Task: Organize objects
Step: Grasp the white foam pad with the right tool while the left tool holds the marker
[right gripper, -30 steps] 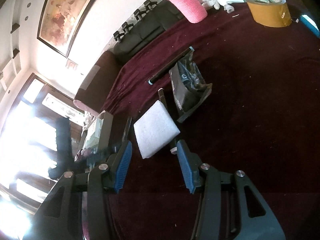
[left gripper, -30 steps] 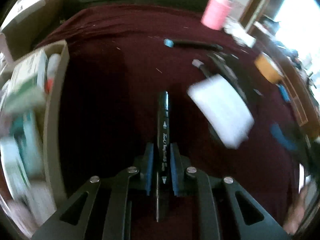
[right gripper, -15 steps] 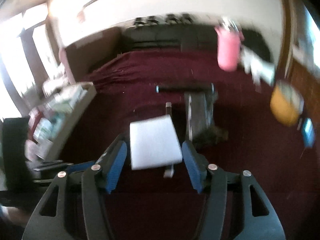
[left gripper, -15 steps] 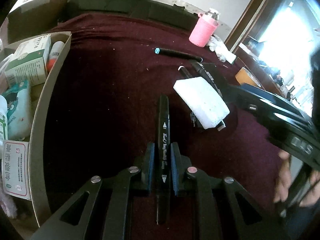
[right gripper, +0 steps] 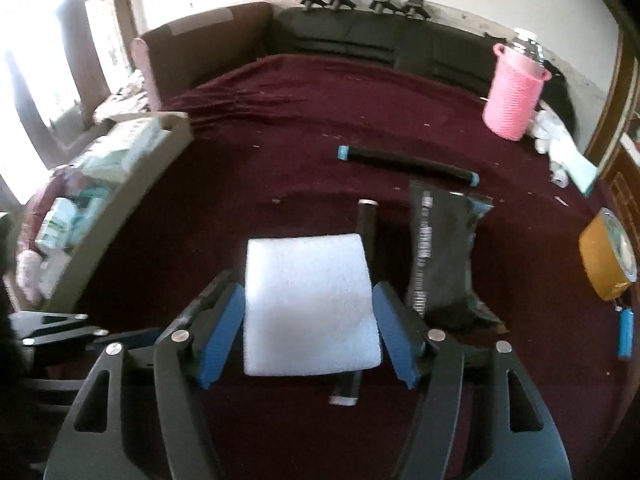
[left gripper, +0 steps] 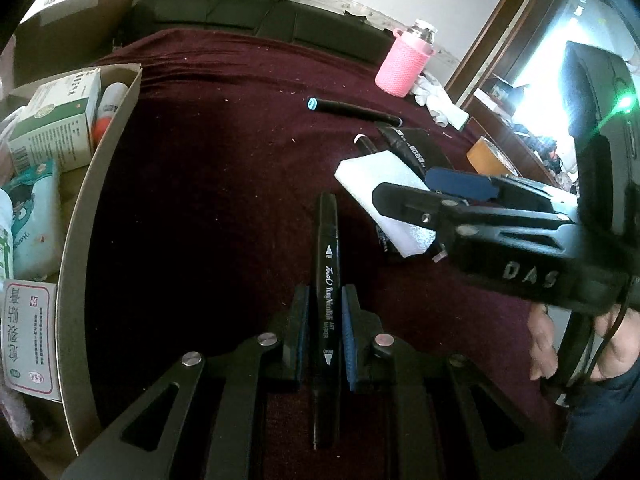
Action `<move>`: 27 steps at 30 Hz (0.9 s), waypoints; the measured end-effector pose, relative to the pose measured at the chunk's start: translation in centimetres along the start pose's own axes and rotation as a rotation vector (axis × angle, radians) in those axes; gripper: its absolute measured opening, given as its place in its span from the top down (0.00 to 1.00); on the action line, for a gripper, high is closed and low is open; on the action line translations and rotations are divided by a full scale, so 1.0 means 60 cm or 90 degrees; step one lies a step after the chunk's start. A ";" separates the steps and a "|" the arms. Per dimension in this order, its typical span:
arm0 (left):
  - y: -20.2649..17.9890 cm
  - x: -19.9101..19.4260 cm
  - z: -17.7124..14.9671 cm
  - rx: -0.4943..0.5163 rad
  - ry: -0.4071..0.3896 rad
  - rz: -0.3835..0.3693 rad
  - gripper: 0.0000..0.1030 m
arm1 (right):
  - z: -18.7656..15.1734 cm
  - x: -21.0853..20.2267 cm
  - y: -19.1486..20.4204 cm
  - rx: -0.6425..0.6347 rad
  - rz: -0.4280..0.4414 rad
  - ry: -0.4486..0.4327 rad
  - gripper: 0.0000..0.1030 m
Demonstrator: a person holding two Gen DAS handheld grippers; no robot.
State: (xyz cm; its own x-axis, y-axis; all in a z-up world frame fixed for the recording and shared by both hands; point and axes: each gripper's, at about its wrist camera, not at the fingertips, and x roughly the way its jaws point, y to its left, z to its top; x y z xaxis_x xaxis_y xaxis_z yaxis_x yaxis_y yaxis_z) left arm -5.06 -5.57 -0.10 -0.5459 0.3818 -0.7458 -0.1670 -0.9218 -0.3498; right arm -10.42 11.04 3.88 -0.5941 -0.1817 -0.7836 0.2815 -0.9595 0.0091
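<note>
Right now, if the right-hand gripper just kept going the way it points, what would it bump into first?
Most likely the white foam block. The right gripper has just been opening; its blue pads straddle the block without pressing it. A black marker lies under the block, on the maroon cloth.

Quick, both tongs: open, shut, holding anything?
Left tongs: shut on the black marker.
Right tongs: open, just widened, astride the white foam block.

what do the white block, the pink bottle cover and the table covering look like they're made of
White block: probably foam, matte with a fine pebbled surface and soft edges.
Pink bottle cover: looks like knitted or crocheted yarn, with ribbed stitch rows and small loop handles.
Table covering: maroon fabric, perhaps velvety; it gathers in folds and holds specks of lint.
</note>
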 end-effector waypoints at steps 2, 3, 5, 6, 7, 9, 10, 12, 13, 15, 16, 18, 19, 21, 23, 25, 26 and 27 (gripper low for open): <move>-0.001 0.000 0.000 0.002 -0.002 0.002 0.87 | 0.003 0.000 0.011 -0.027 -0.029 -0.004 0.36; -0.001 0.001 0.000 0.003 -0.002 0.003 0.87 | 0.003 0.004 0.010 -0.025 -0.027 -0.002 0.36; -0.002 0.001 0.000 0.005 -0.004 0.006 0.87 | 0.002 0.013 -0.001 -0.005 -0.021 0.013 0.36; -0.003 0.001 0.000 0.007 -0.004 0.008 0.87 | 0.001 0.014 -0.003 -0.005 -0.025 0.012 0.35; -0.004 0.001 0.000 0.009 -0.006 0.011 0.87 | -0.001 0.014 -0.004 -0.008 -0.030 0.009 0.34; -0.008 0.002 -0.001 0.015 -0.008 0.019 0.87 | -0.004 0.015 -0.006 -0.002 -0.019 0.007 0.32; -0.009 0.002 -0.001 0.019 -0.009 0.023 0.87 | -0.006 0.017 -0.005 0.001 -0.019 0.010 0.32; -0.011 0.001 -0.002 0.021 -0.011 0.025 0.87 | -0.008 0.024 0.000 -0.003 -0.029 0.020 0.32; -0.010 0.001 -0.003 0.020 -0.011 0.024 0.87 | -0.009 0.030 -0.001 0.003 -0.038 0.026 0.32; -0.009 0.001 -0.002 0.016 -0.011 0.021 0.87 | -0.010 0.034 -0.009 0.023 -0.034 0.023 0.33; -0.009 0.001 -0.001 0.015 -0.011 0.020 0.87 | -0.013 0.032 -0.016 0.040 -0.026 0.015 0.33; -0.009 0.001 -0.001 0.015 -0.012 0.021 0.87 | -0.019 0.024 -0.034 0.087 0.003 0.005 0.33; -0.009 0.002 -0.001 0.015 -0.012 0.022 0.87 | -0.021 0.021 -0.040 0.102 0.006 0.000 0.33; -0.010 0.002 -0.001 0.016 -0.012 0.022 0.87 | -0.030 0.008 -0.057 0.139 0.004 -0.013 0.34; -0.009 0.002 -0.001 0.016 -0.012 0.023 0.87 | -0.040 -0.004 -0.073 0.174 0.020 -0.029 0.37; -0.009 0.002 -0.001 0.016 -0.012 0.023 0.87 | -0.049 -0.006 -0.087 0.212 0.038 -0.023 0.53; -0.009 0.002 -0.001 0.016 -0.012 0.022 0.87 | -0.057 -0.007 -0.096 0.234 0.052 -0.024 0.68; -0.009 0.002 -0.001 0.016 -0.012 0.023 0.87 | -0.060 -0.007 -0.101 0.241 0.054 -0.025 0.82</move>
State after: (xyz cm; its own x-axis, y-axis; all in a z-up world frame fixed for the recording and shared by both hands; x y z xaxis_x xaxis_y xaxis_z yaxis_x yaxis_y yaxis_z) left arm -4.98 -5.00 -0.03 -0.5674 0.3479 -0.7463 -0.1677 -0.9362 -0.3089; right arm -9.17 17.70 1.93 -0.6105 -0.2651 -0.7463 0.0370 -0.9508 0.3076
